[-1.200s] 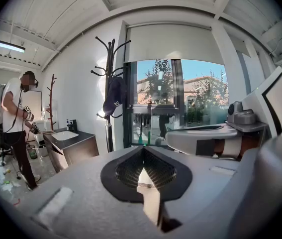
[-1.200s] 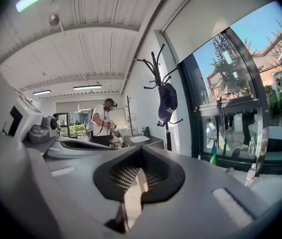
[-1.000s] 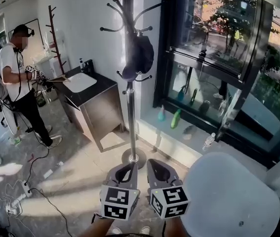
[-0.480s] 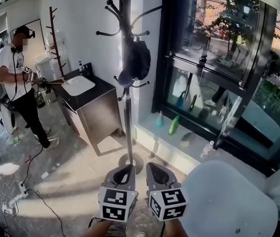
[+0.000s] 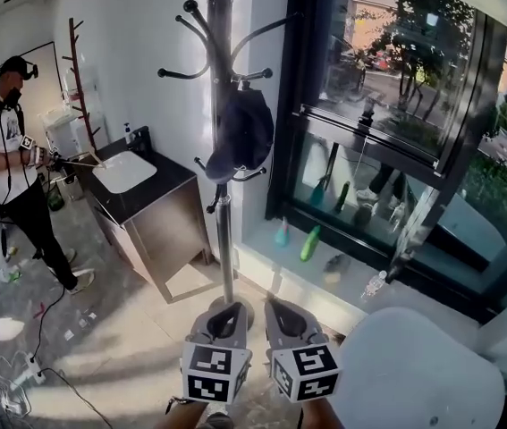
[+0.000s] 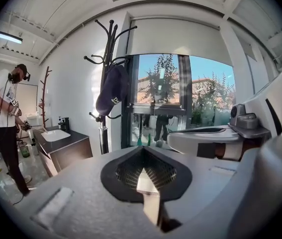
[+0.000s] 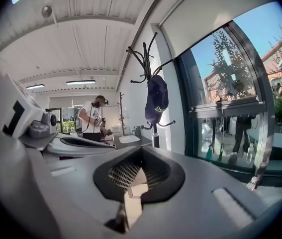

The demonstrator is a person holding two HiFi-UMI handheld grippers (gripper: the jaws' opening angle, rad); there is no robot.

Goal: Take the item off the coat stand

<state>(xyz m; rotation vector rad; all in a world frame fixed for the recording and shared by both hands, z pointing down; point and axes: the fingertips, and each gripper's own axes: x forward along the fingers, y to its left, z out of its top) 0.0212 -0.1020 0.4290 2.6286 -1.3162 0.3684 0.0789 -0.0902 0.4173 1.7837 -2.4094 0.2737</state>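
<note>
A dark navy cap [image 5: 242, 130] hangs on a hook of the black coat stand [image 5: 223, 239], which rises in front of me beside the window. The cap [image 6: 112, 87] shows upper left in the left gripper view, and the cap [image 7: 156, 97] with white lettering shows above centre in the right gripper view. My left gripper [image 5: 233, 306] and right gripper [image 5: 276, 304] sit side by side low in the head view, well short of the stand and below the cap. Both are shut with nothing between their jaws.
A dark cabinet with a white sink [image 5: 126, 170] stands left of the stand. A person [image 5: 7, 164] holding grippers stands further left, near a wooden stand [image 5: 79, 70]. Bottles [image 5: 309, 242] line the window sill. A white rounded seat [image 5: 423, 374] is at lower right. Cables [image 5: 16, 378] lie on the floor.
The stand and cap have drawn a little nearer and slid left in the head view. Both grippers have stayed low, side by side and shut.
</note>
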